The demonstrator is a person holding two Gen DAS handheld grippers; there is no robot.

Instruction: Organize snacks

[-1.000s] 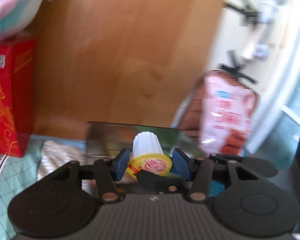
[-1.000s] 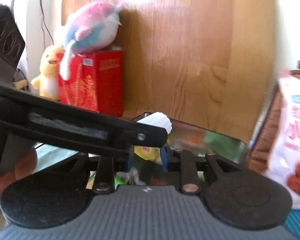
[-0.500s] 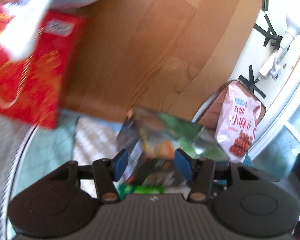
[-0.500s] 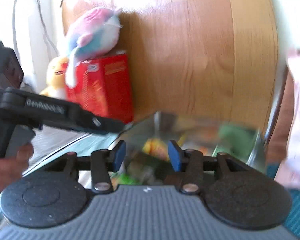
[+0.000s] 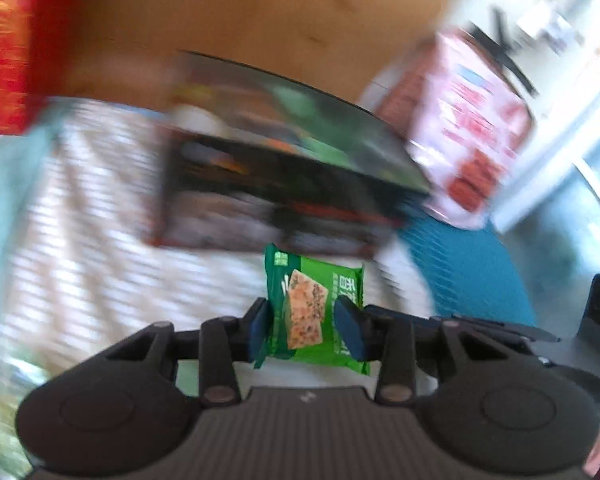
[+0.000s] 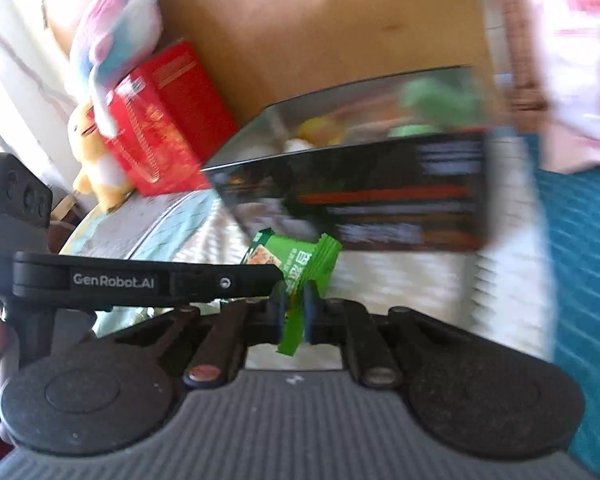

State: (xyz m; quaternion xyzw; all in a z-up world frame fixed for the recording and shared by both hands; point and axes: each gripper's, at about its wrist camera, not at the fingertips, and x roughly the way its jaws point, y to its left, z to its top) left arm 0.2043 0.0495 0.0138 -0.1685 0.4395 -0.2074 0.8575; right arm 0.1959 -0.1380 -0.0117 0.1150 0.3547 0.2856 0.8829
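A green cracker packet (image 5: 314, 312) sits between the blue pads of my left gripper (image 5: 305, 330); the pads stand beside it with a small gap, so the left gripper is open. My right gripper (image 6: 294, 314) is shut on the edge of the same green packet (image 6: 300, 264). The left gripper's finger (image 6: 148, 280) crosses the right wrist view from the left. Beyond stands a dark open snack box (image 5: 288, 176), which also shows in the right wrist view (image 6: 380, 204), with several snacks inside, blurred.
A red gift box (image 6: 168, 120) with a plush toy (image 6: 116, 36) on top and a yellow duck plush (image 6: 94, 152) stand at the left. A pink snack bag (image 5: 468, 132) leans at the right. A wooden board (image 5: 240, 20) stands behind. A teal mat (image 5: 460, 268) lies at the right.
Both grippers pulled back and tilted down from the box. The yellow-lidded cup is gone from the left pads. The green packet now sits between the left pads, pinched by the right gripper.
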